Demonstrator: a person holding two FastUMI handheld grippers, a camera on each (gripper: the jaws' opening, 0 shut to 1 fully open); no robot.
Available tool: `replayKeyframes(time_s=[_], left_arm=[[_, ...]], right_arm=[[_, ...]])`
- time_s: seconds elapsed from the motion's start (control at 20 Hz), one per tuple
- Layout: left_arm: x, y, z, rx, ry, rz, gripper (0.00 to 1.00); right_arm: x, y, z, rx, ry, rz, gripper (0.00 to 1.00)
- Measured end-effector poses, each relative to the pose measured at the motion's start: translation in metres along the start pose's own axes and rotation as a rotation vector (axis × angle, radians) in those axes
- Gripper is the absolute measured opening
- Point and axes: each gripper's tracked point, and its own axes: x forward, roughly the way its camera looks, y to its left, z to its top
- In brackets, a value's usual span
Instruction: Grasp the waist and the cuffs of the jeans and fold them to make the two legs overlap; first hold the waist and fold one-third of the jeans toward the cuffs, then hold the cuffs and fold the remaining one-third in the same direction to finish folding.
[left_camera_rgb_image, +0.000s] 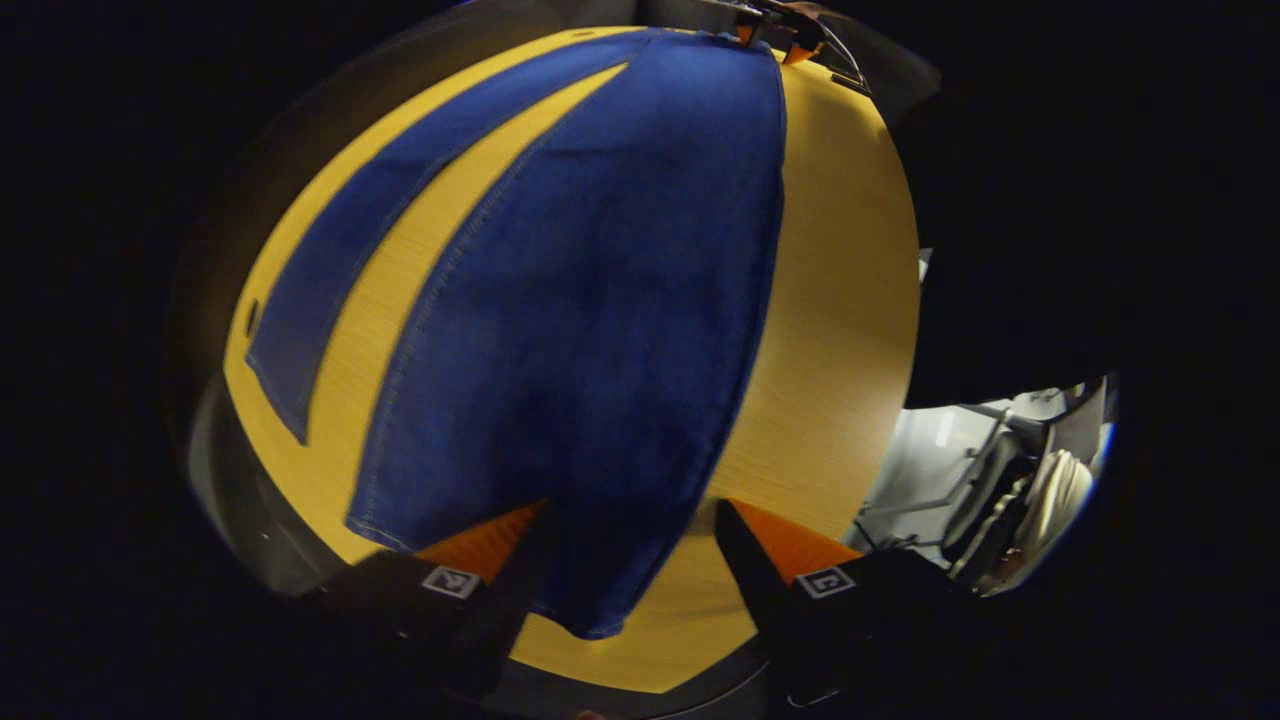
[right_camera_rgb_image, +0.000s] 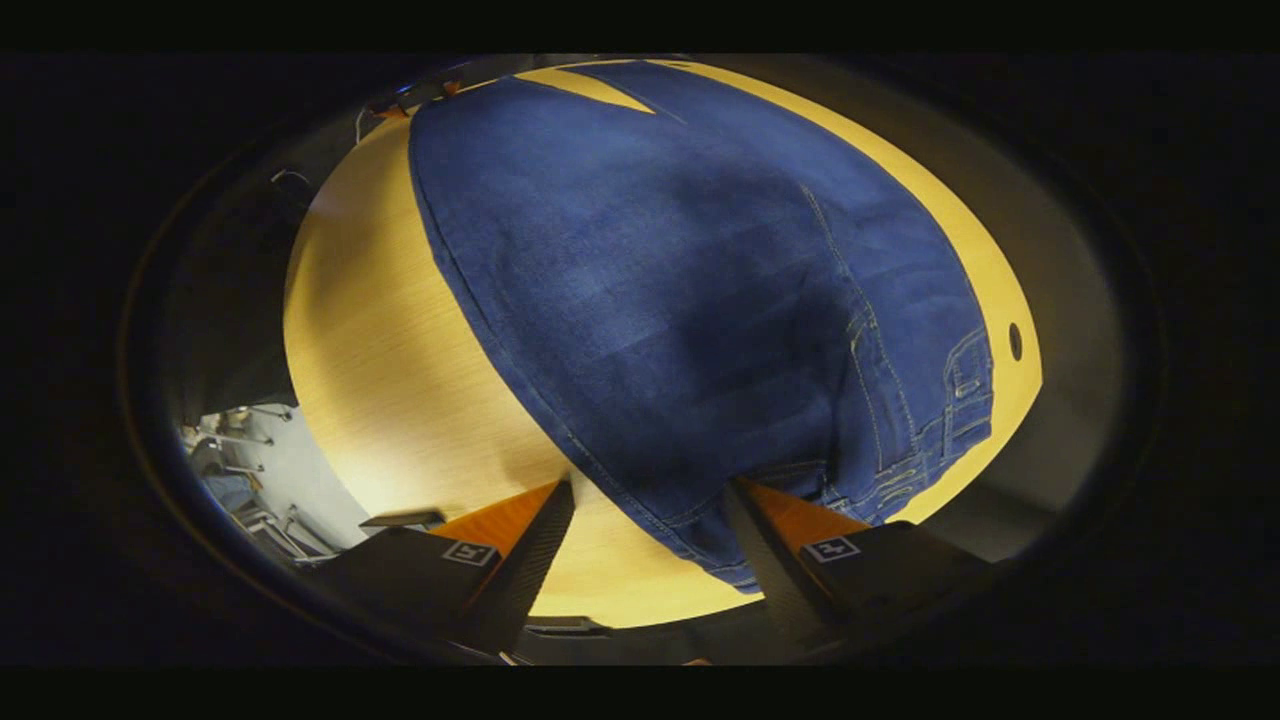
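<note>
Left tongs (left_camera_rgb_image: 632, 535) spread wide over the cuff end of the jeans (left_camera_rgb_image: 600, 300), gripping nothing. Jeans flat on tabletop (left_camera_rgb_image: 830, 330). Right tongs (right_camera_rgb_image: 650, 535) wide too, straddling the waist (right_camera_rgb_image: 900, 470), nothing clamped.

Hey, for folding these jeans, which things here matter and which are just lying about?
For the job:
jeans
left tongs, open at the cuff end
right tongs, open at the waist end
wooden table

Lying about:
metal rack beside the table

jeans (left_camera_rgb_image: 590, 300) flat on table (left_camera_rgb_image: 840, 330); cuff end between left jaws, waist between right jaws.
</note>
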Motion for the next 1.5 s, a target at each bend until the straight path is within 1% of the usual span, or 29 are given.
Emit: replayKeyframes(time_s=[0.05,0.1,0.15,0.25,0.3,0.4,0.45,0.5,0.6,0.65,0.7,0.75,0.8,0.85,0.9,0.95,1.0,1.05,1.1,1.15,1.2,1.25,1.35,1.5], left_arm=[[-0.004,0.002,-0.001,-0.042,0.009,0.005,0.95],[-0.003,0.008,0.001,-0.085,0.010,0.015,0.94],[-0.003,0.012,0.000,-0.141,0.021,0.027,0.79],[-0.005,0.023,0.002,-0.212,0.010,0.066,0.50],[-0.004,0.027,0.006,-0.255,-0.003,0.077,0.35],[-0.003,0.033,0.008,-0.319,-0.003,0.100,0.06],[-0.003,0.037,0.009,-0.340,-0.006,0.123,0.06],[-0.005,0.046,0.012,-0.363,-0.016,0.154,0.06],[-0.015,0.058,0.019,-0.426,-0.051,0.199,0.06],[-0.023,0.064,0.023,-0.451,-0.075,0.219,0.06],[-0.033,0.070,0.030,-0.470,-0.104,0.231,0.06],[-0.041,0.075,0.037,-0.492,-0.125,0.238,0.06],[-0.051,0.079,0.040,-0.512,-0.148,0.246,0.06],[-0.060,0.084,0.044,-0.529,-0.168,0.252,0.06],[-0.067,0.090,0.049,-0.540,-0.192,0.262,0.06],[-0.074,0.095,0.053,-0.549,-0.206,0.271,0.06],[-0.078,0.098,0.053,-0.551,-0.222,0.284,0.06],[-0.085,0.101,0.056,-0.554,-0.235,0.297,0.06],[-0.092,0.106,0.060,-0.565,-0.247,0.312,0.06],[-0.101,0.115,0.067,-0.579,-0.272,0.329,0.06],[-0.111,0.126,0.077,-0.597,-0.293,0.339,0.06],[-0.120,0.135,0.086,-0.615,-0.319,0.351,0.06],[-0.132,0.156,0.101,-0.648,-0.364,0.366,0.06],[-0.140,0.192,0.117,-0.667,-0.390,0.402,0.06]], right_arm=[[0.001,0.000,-0.002,0.027,0.010,0.006,0.95],[0.001,-0.002,-0.001,0.064,0.017,0.006,0.92],[0.002,-0.008,0.001,0.115,0.024,-0.012,0.87],[0.002,-0.039,0.009,0.211,0.003,-0.110,0.43],[0.007,-0.038,0.005,0.249,-0.001,-0.122,0.22],[0.003,-0.036,0.007,0.305,-0.033,-0.152,0.09],[0.001,-0.036,0.010,0.337,-0.055,-0.156,0.08],[0.002,-0.036,0.009,0.384,-0.072,-0.158,0.05],[0.000,-0.039,0.010,0.464,-0.100,-0.158,0.05],[-0.003,-0.041,0.012,0.479,-0.118,-0.167,0.10],[-0.008,-0.043,0.016,0.481,-0.145,-0.182,0.10],[-0.014,-0.044,0.019,0.488,-0.164,-0.192,0.05],[-0.022,-0.045,0.022,0.496,-0.187,-0.208,0.05],[-0.030,-0.047,0.026,0.500,-0.211,-0.220,0.00],[-0.040,-0.050,0.031,0.512,-0.239,-0.232,0.05],[-0.053,-0.056,0.038,0.529,-0.282,-0.249,0.00],[-0.064,-0.062,0.042,0.537,-0.316,-0.264,0.05],[-0.079,-0.070,0.047,0.544,-0.348,-0.292,0.05],[-0.092,-0.078,0.051,0.555,-0.377,-0.314,0.00],[-0.102,-0.086,0.056,0.572,-0.404,-0.333,0.00],[-0.108,-0.096,0.059,0.588,-0.426,-0.346,0.05],[-0.114,-0.106,0.063,0.598,-0.445,-0.360,0.05],[-0.124,-0.125,0.070,0.600,-0.469,-0.394,0.00],[-0.134,-0.155,0.083,0.634,-0.508,-0.430,0.00]])
